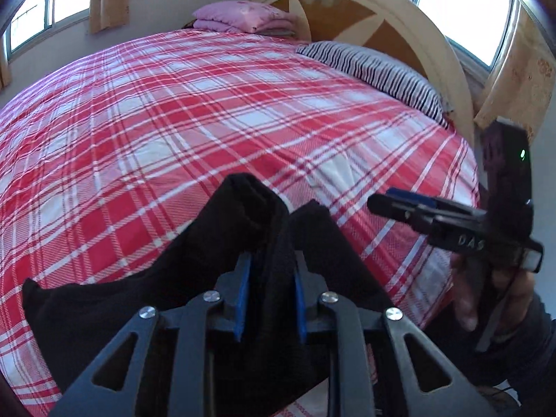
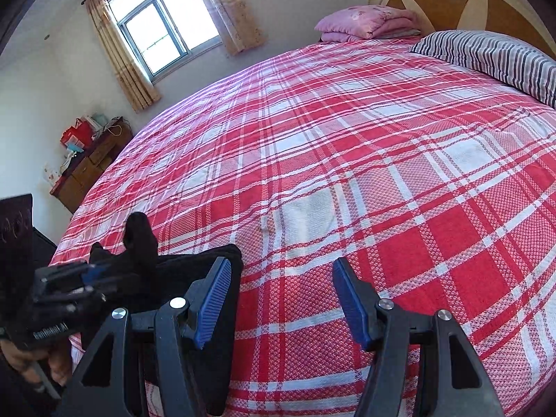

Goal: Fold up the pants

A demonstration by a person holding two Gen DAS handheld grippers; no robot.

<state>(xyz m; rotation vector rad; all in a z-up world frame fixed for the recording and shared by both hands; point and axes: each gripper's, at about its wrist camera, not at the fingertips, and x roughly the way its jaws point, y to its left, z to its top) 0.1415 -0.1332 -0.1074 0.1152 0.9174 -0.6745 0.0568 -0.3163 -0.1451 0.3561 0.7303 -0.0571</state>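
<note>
Black fabric of the pants (image 1: pixel 267 243) fills the gap between the blue pads of the left gripper (image 1: pixel 270 278), which pinches a bunched fold of the garment. No earlier view is available to compare.

1. Left gripper: jaws stand close together with the cloth clamped between them. The fold rises above the pads into two peaks. The rest of the pants drapes down to the left and lies on the near edge of the bed.

2. Right gripper (image 2: pixel 281 299): jaws are spread apart, with nothing between the blue pads. Only the bedspread shows in the gap. In the left wrist view this gripper (image 1: pixel 378 205) appears at the right, held by a hand (image 1: pixel 486 299), its fingers pointing toward the pants but not touching them.

3. Pants, right wrist view (image 2: pixel 166 271): the dark bundle sits at the lower left, just beside the right gripper's left finger, with the left gripper (image 2: pixel 80 278) on it.

4. Surroundings: a red and white plaid bedspread (image 1: pixel 173 121) covers the bed. A striped pillow (image 1: pixel 382 73) and a folded pink blanket (image 1: pixel 243 17) lie near the curved wooden headboard (image 1: pixel 399 10). A window with beige curtains (image 2: pixel 160 24) and a wooden dresser (image 2: pixel 90 163) stand beyond the far side.
</note>
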